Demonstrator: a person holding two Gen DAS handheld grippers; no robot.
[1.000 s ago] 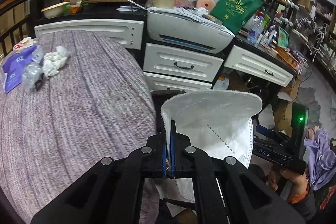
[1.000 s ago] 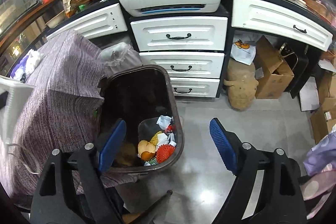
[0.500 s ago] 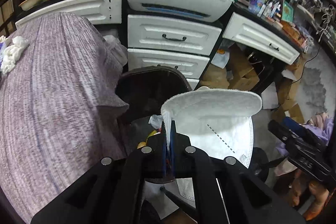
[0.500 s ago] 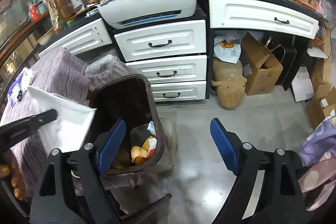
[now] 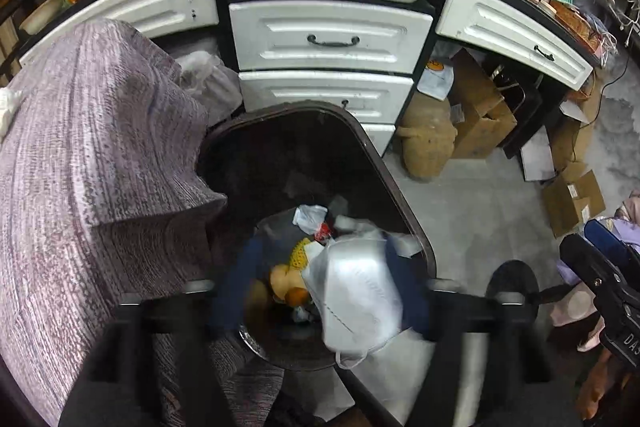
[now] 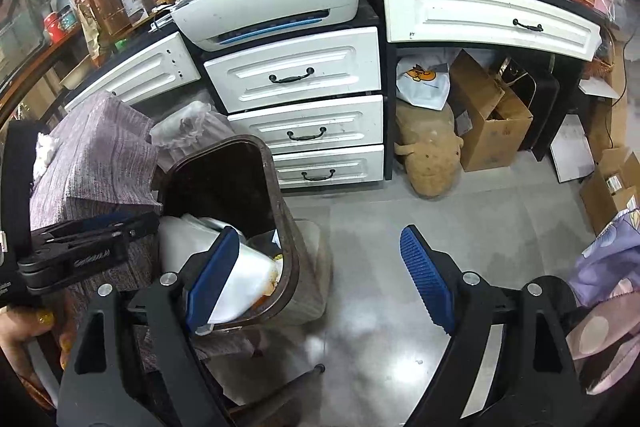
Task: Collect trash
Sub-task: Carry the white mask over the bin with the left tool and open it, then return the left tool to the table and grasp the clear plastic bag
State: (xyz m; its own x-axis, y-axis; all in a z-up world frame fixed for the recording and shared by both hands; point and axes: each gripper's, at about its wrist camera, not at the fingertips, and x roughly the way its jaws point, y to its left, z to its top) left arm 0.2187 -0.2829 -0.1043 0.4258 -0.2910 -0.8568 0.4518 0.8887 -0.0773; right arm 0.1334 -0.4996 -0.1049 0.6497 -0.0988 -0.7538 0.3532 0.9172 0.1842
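Note:
A white face mask [image 5: 360,299] hangs loose over the dark brown trash bin [image 5: 400,195], motion-blurred, between the fingers of my left gripper [image 5: 324,291]. That gripper's jaws are opening and its blue pads stand clear of the mask. Fruit scraps and wrappers lie in the bin's bottom. In the right wrist view the mask [image 6: 244,275] shows white inside the bin [image 6: 280,203], with the left gripper [image 6: 80,247] beside it. My right gripper [image 6: 320,267] is open and empty above the floor, right of the bin. A crumpled tissue [image 6: 44,151] lies on the purple-clothed table [image 5: 100,147].
White drawers [image 6: 296,75] with a printer [image 6: 272,3] on top stand behind the bin. Cardboard boxes [image 6: 488,123] and a tan plush toy [image 6: 428,155] sit on the grey floor under the desk. A person's hand [image 6: 24,331] holds the left gripper.
The left gripper swung from over the table to above the bin and tipped downward. Its jaws, shut on the mask before, have spread and the mask has slipped free. The right gripper shifted slightly.

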